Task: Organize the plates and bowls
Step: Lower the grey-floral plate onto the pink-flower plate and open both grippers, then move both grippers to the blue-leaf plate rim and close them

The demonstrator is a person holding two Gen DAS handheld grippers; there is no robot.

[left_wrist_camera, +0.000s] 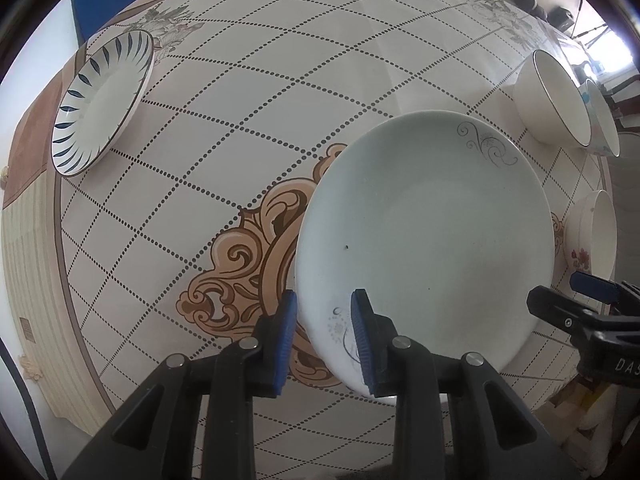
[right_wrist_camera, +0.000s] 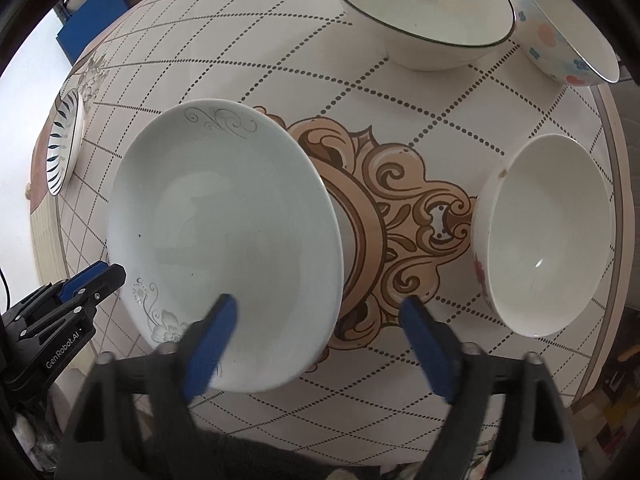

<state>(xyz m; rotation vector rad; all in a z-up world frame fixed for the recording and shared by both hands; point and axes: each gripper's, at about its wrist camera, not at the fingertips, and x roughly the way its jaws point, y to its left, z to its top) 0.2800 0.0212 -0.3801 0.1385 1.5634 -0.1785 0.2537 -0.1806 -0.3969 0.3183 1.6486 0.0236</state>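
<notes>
Plates and bowls lie scattered over the patterned tabletop (left_wrist_camera: 280,92). A pale plate with grey scrollwork (left_wrist_camera: 428,240) sits near the middle, partly covering the brown medallion print. The left hand-held gripper (left_wrist_camera: 325,340) straddles this plate's near rim at about 6 o'clock of the plate: one blue pad is outside the edge, the other over the inner face, with a narrow gap between them. From the left wrist view I cannot tell whether the pads are pinching the rim or only bracketing it.

The right hand-held gripper (right_wrist_camera: 316,344) is spread wide and holds nothing. Its left pad hovers over the same plate's near edge, and its right pad hangs over bare cloth. A plain white bowl with a red flower (right_wrist_camera: 548,236) stands at roughly 2 o'clock from it, close by. Further off, at 12 to 1 o'clock, stand a dark-rimmed bowl (right_wrist_camera: 424,12) and a dotted bowl (right_wrist_camera: 568,28), just beside each other.

A blue-striped plate (left_wrist_camera: 104,100) rests well apart at 10 o'clock from the left gripper, the likely stacking spot. The left hand is plainly nearer to the pale plate's rim.
</notes>
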